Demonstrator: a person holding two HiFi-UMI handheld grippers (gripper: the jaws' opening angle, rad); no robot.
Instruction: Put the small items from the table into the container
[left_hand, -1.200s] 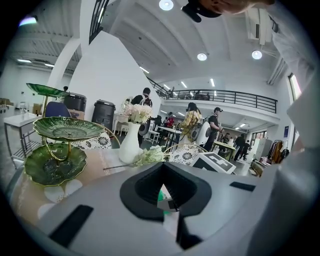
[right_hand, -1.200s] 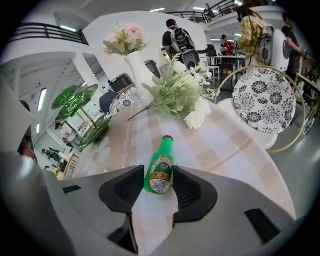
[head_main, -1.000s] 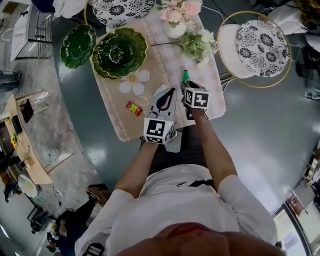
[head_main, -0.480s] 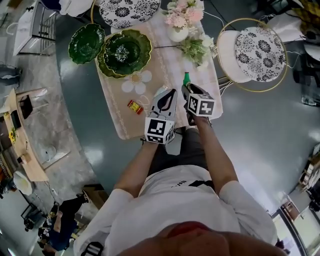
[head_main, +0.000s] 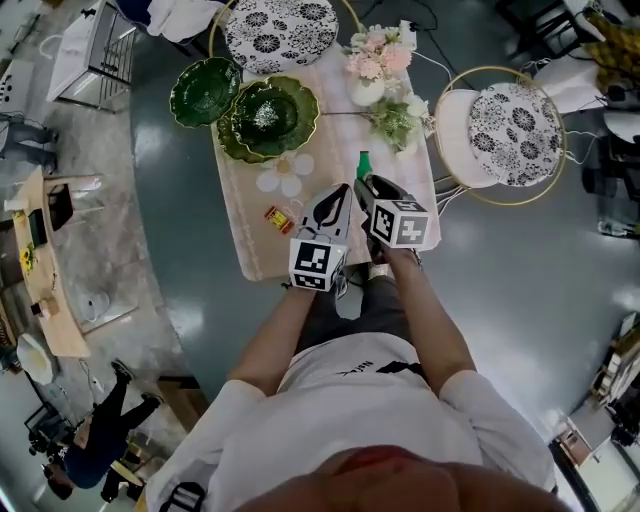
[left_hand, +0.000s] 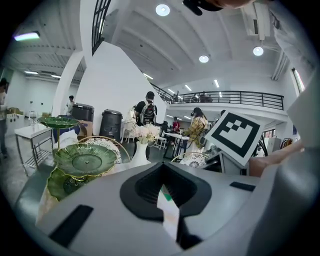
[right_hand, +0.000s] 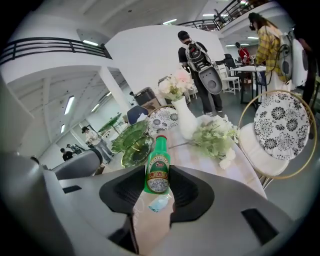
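Note:
A small green bottle (right_hand: 158, 172) with a red cap stands upright between the pads of my right gripper (right_hand: 158, 167), which is shut on it and holds it above the table runner (head_main: 330, 140). From the head view only the bottle's top (head_main: 364, 162) shows ahead of the right gripper (head_main: 362, 184). My left gripper (head_main: 343, 188) hovers just left of it, its tips (left_hand: 162, 165) together and nothing held. A small red item (head_main: 279, 218) lies on the runner to the left. A green leaf-shaped bowl (head_main: 266, 116) sits at the table's far left.
A second green leaf dish (head_main: 203, 92) stands beside the bowl. A vase of flowers (head_main: 372, 78) and loose greenery (head_main: 398, 118) are at the far end. A white flower-shaped mat (head_main: 285, 175) and a small blue-white wrapper (right_hand: 160, 202) lie on the runner. Patterned chairs (head_main: 515, 105) flank the table.
Both grippers have risen toward the head camera. The right one came up further, carrying the green bottle with it.

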